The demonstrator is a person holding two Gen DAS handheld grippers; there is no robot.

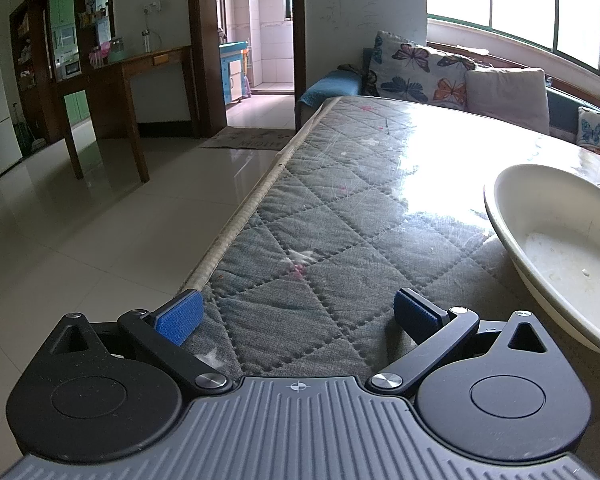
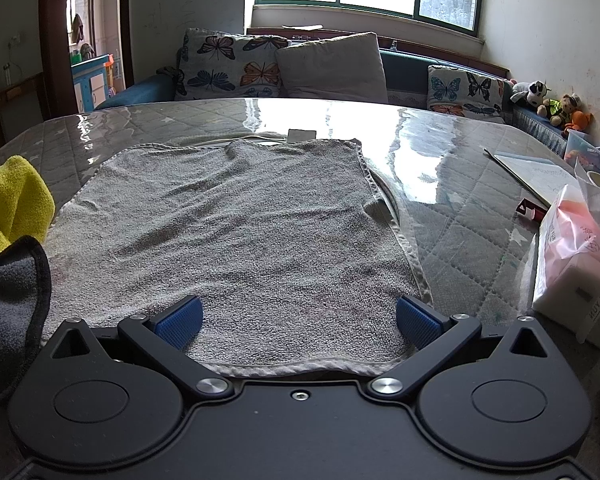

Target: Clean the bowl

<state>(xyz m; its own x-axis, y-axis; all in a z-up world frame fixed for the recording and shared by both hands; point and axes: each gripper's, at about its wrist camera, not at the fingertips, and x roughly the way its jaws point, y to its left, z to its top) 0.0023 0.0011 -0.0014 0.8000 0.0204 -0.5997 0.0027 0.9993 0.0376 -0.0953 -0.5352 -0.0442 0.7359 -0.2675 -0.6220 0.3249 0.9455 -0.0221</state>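
Observation:
A wide cream bowl (image 1: 560, 240) with dried food smears inside stands on the quilted table at the right of the left wrist view. My left gripper (image 1: 298, 314) hovers open to the left of the bowl, with nothing between its blue pads. In the right wrist view a grey towel (image 2: 236, 232) lies spread flat on the table. My right gripper (image 2: 298, 320) stands open over the towel's near edge, holding nothing. A yellow cloth (image 2: 14, 204) and a dark grey cloth (image 2: 10, 292) lie at the left edge.
The table (image 1: 340, 184) has a glossy clear cover; its left edge drops to a tiled floor (image 1: 80, 220). A tissue pack (image 2: 572, 264), papers (image 2: 536, 172) and a red item (image 2: 534, 210) crowd the right side. Cushions (image 2: 240, 64) line a bench behind the table.

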